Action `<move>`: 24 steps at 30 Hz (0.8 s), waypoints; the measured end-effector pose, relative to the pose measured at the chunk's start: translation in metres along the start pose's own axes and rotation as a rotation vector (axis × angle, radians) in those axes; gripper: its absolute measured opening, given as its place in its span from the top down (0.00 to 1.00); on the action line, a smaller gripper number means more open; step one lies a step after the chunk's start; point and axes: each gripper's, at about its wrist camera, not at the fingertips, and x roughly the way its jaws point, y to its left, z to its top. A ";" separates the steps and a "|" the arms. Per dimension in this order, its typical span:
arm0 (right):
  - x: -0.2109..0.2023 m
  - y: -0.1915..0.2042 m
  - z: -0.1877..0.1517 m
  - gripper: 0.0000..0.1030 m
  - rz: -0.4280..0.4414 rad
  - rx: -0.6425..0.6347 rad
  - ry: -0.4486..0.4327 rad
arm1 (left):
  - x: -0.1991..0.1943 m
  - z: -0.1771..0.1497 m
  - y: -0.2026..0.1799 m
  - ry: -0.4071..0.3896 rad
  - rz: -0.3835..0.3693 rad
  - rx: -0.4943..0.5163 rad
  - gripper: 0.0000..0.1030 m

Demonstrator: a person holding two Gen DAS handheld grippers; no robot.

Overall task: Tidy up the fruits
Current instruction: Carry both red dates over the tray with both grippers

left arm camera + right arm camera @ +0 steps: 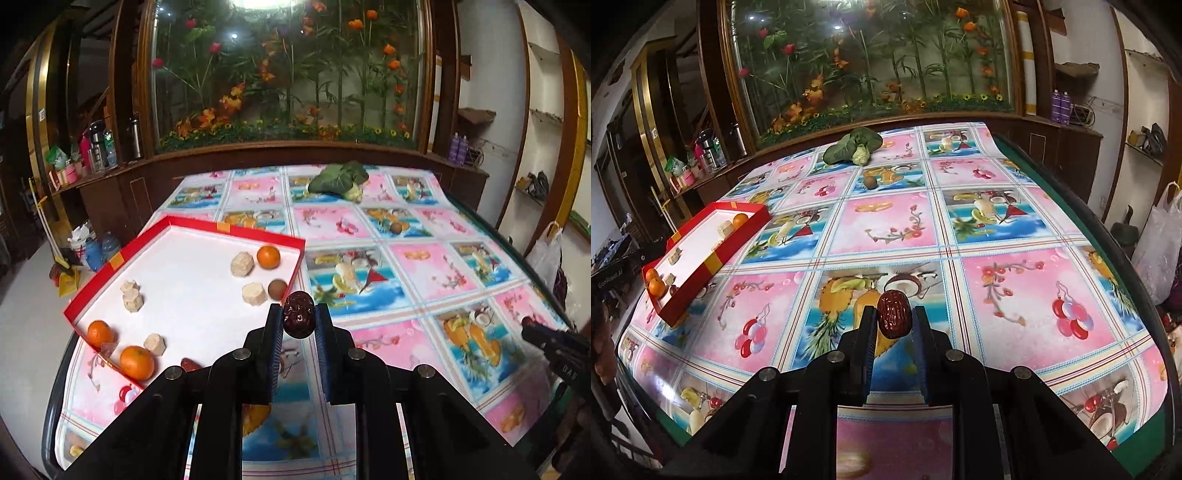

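- A wrinkly dark red date (298, 314) sits pinched between two black fingers, standing up on its end, just past the near corner of the box.
- A second red date (894, 314) is pinched the same way over the flowery cloth, well away from the box.
- The red box (236, 229) with a white floor lies on the left side of the table.
- Inside it are three oranges (136, 362), five pale lumpy chunks (242, 263), and a round brown fruit (277, 289).
- Another small brown fruit (870, 181) lies far back on the cloth.

Red-walled white tray (236, 232), orange mandarins (268, 257), pink-and-blue fruit-print tablecloth (979, 236)
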 end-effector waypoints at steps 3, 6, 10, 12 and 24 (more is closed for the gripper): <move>0.000 0.002 0.004 0.81 -0.001 -0.014 0.000 | -0.013 0.003 0.006 -0.041 0.015 -0.008 0.85; 0.000 0.006 0.010 0.81 0.003 -0.022 -0.010 | -0.023 0.004 0.015 -0.065 0.035 -0.024 0.85; -0.001 0.016 0.019 0.81 0.021 -0.051 -0.023 | -0.037 0.009 0.029 -0.093 0.065 -0.031 0.85; 0.000 0.023 0.024 0.81 0.030 -0.074 -0.026 | -0.044 0.016 0.039 -0.110 0.075 -0.041 0.85; 0.010 0.097 0.081 0.81 0.179 -0.235 -0.094 | -0.049 0.038 0.073 -0.164 0.124 -0.082 0.85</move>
